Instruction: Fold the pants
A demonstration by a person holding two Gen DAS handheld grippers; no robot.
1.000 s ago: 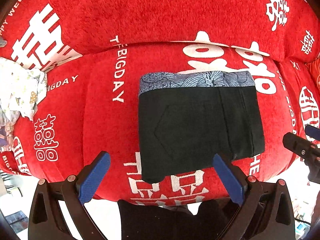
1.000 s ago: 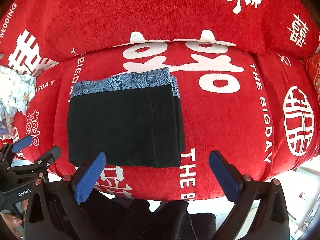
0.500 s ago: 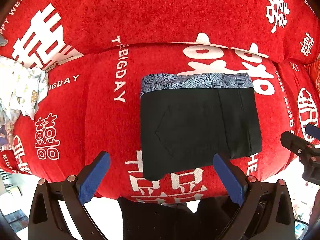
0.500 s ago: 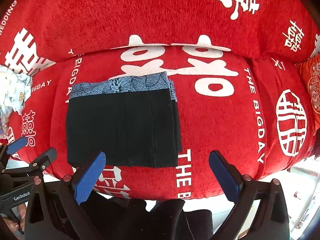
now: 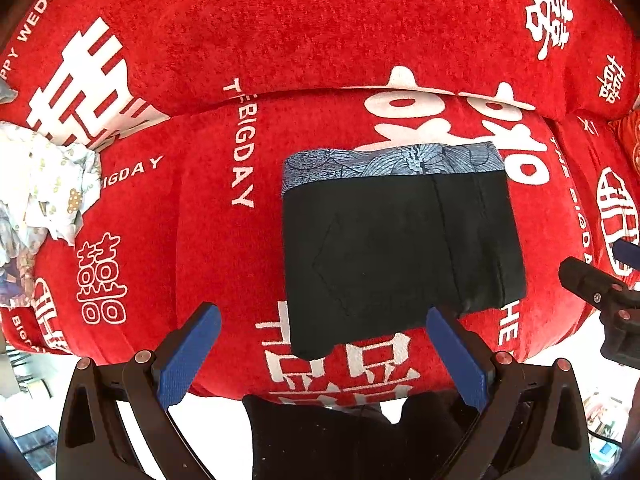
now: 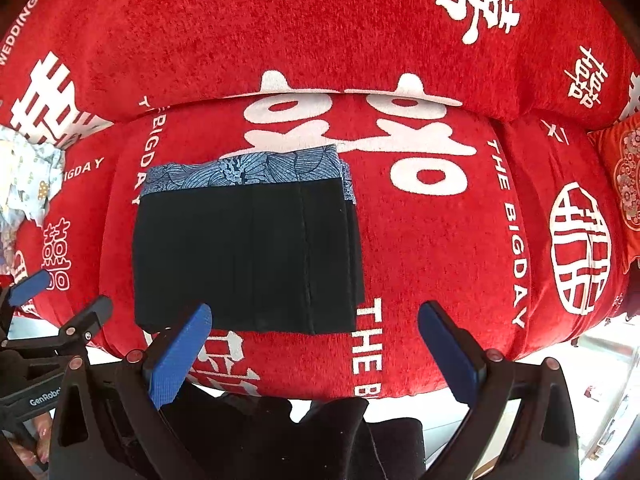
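Note:
The black pants (image 5: 396, 252) lie folded into a flat rectangle on the red sofa seat (image 5: 192, 216), with a blue patterned band (image 5: 392, 162) along the far edge. In the right wrist view the pants (image 6: 244, 256) sit left of centre. My left gripper (image 5: 324, 340) hovers open just in front of the pants' near edge, holding nothing. My right gripper (image 6: 316, 340) is open too, off the pants' near right corner, over bare red fabric. Each gripper shows at the edge of the other's view: the right one (image 5: 600, 288), the left one (image 6: 52, 312).
A crumpled pale patterned cloth (image 5: 44, 184) lies at the seat's left end. The red backrest (image 5: 320, 28) with white lettering rises behind. A red embroidered cushion (image 6: 624, 184) sits far right. Dark clothing (image 6: 300, 440) fills the bottom between the fingers, and bright floor lies beyond the sofa's front edge.
Both grippers have drawn back slightly from the folded pants, which look a little smaller and farther. The pants have not moved, and both grippers stay open.

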